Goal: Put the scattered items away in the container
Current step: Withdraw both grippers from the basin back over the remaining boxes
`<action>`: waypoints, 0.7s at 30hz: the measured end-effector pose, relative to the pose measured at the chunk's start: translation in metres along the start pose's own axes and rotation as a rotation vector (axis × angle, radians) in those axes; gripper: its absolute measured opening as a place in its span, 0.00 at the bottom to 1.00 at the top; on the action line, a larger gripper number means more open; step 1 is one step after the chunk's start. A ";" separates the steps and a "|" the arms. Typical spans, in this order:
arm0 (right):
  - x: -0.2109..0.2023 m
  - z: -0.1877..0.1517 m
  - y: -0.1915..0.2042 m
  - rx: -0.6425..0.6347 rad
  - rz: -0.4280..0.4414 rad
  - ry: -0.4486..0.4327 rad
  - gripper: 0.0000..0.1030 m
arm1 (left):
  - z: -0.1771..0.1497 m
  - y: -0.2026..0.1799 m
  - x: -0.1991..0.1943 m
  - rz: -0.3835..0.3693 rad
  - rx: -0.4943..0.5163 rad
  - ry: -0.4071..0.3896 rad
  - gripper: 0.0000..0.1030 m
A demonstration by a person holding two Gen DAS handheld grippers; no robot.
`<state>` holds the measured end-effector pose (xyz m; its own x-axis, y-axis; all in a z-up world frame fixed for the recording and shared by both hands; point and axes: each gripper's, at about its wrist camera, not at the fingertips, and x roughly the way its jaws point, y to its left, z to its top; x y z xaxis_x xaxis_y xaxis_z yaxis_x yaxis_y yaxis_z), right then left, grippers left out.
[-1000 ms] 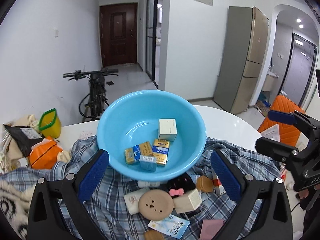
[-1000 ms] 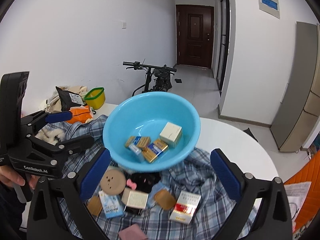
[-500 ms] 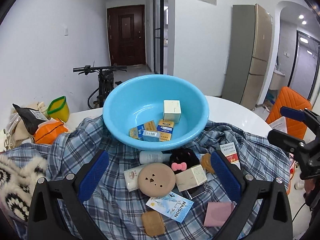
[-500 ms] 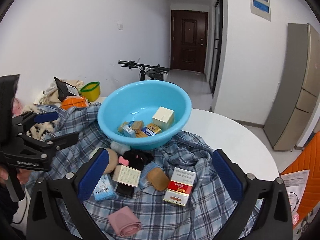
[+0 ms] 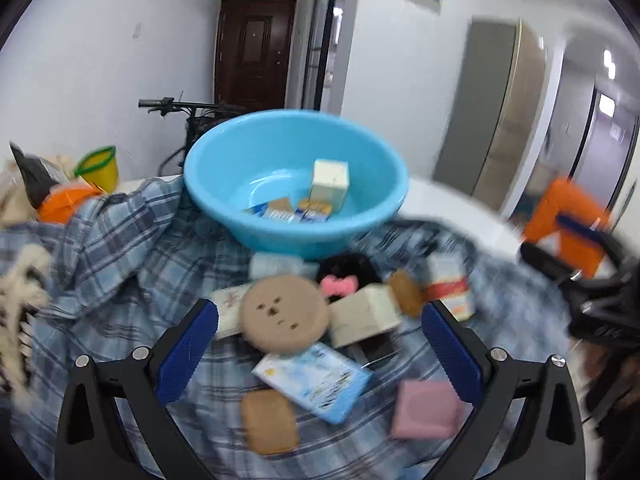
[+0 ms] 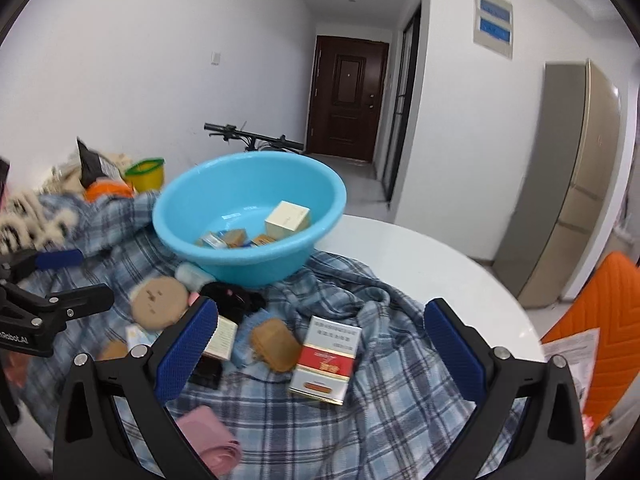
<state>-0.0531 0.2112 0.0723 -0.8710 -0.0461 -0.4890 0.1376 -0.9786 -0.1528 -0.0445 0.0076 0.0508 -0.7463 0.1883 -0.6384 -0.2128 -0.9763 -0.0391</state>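
Observation:
A blue basin (image 5: 296,184) (image 6: 248,208) sits on a plaid cloth (image 5: 120,264) (image 6: 400,360) and holds a cream box (image 5: 329,180) and several small cartons. Scattered in front of it lie a round tan disc (image 5: 284,312), a blue-white packet (image 5: 316,384), a cream box (image 5: 364,314), a tan pad (image 5: 270,420), a pink pad (image 5: 426,408) and a red-white carton (image 6: 326,356). My left gripper (image 5: 320,356) is open above the disc and packet. My right gripper (image 6: 320,352) is open above the red-white carton.
A white round table (image 6: 420,256) shows beyond the cloth on the right. An orange chair (image 6: 596,320) stands at the right. A yellow-green cup (image 5: 98,166), an orange bag (image 5: 64,204) and a knitted cloth (image 5: 20,292) lie at the left. A bicycle (image 6: 256,140) stands behind.
Both grippers have pulled back and lowered from the basin toward the scattered items on the cloth. Both stay open and empty. The left view is blurred by motion.

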 end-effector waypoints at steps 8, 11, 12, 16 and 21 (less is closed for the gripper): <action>-0.002 -0.013 0.017 -0.015 0.014 0.003 1.00 | -0.011 -0.002 0.003 0.054 0.004 -0.020 1.00; -0.003 -0.011 0.018 -0.025 0.018 0.000 1.00 | -0.011 0.002 0.009 0.048 -0.014 0.002 1.00; -0.004 -0.011 0.017 -0.020 0.021 -0.001 1.00 | -0.012 0.004 0.012 0.041 -0.023 0.010 1.00; -0.006 -0.009 0.014 -0.006 0.013 -0.016 1.00 | -0.015 0.010 0.021 -0.050 -0.092 0.070 1.00; -0.003 -0.012 0.017 -0.025 0.011 -0.007 1.00 | -0.018 0.005 0.033 -0.083 -0.067 0.145 0.91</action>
<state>-0.0422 0.1972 0.0609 -0.8726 -0.0584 -0.4850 0.1589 -0.9728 -0.1688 -0.0589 0.0070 0.0157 -0.6282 0.2563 -0.7346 -0.2241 -0.9638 -0.1446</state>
